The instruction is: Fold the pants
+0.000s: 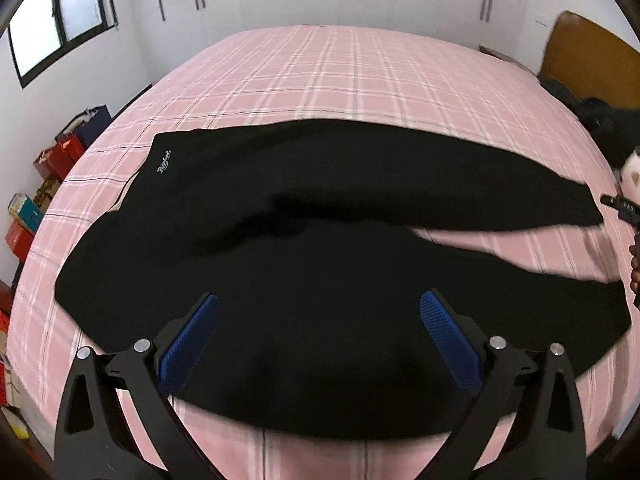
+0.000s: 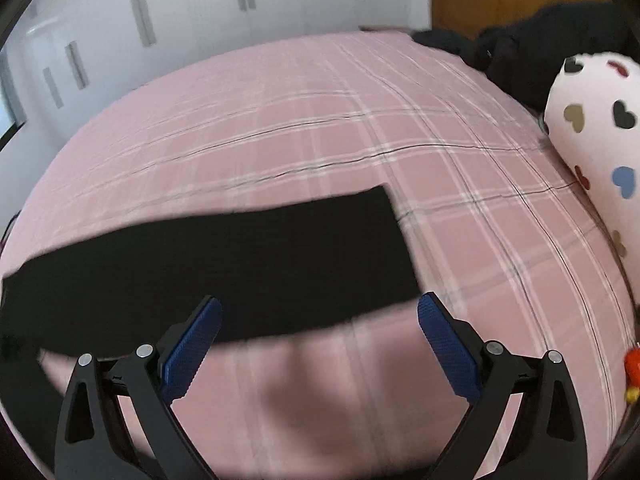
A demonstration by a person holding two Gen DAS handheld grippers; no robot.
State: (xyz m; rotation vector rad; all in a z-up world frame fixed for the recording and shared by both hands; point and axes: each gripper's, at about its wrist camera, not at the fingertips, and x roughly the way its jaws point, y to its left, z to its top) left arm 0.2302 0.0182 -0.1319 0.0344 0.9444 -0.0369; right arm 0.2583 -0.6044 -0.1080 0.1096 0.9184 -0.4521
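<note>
Left gripper [image 1: 319, 312] jaws spread wide over black pants [image 1: 304, 240] on bed [image 1: 320, 76], right gripper [image 2: 319, 316] likewise empty, far leg hem blurred.

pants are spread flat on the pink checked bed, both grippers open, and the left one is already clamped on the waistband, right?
Not quite. The left gripper is open above the pants, gripping nothing, as the left wrist view shows. The rest holds: pants flat on the pink checked bed, right gripper open too.
</note>
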